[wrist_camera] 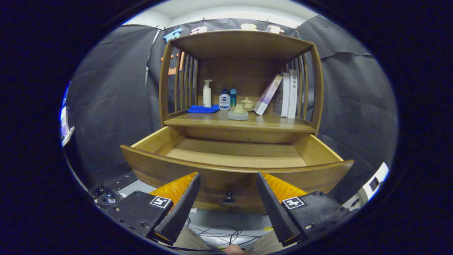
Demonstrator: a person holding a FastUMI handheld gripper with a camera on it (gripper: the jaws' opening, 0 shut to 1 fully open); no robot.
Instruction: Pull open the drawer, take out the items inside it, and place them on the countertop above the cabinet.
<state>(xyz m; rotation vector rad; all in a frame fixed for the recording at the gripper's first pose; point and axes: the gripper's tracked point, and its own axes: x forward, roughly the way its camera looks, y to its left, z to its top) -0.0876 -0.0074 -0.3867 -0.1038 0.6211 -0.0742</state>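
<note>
Gripper (228,184): fingers spread wide, holding nothing.
Knob (228,197): between the fingers, low on the drawer front.
Drawer (233,170): just ahead, pulled out; its visible floor is bare wood, and the near strip is hidden behind the front panel.
Countertop (212,122): beyond the drawer; carries a blue cloth (203,109), bottles, a lidded dish (238,112) and books.
Handling, as judged: rise above the front panel and check the hidden strip before reaching in.

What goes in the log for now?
drawer: open, visible floor bare | tongs: open, before knob | shelf: bottles, cloth, books
</note>
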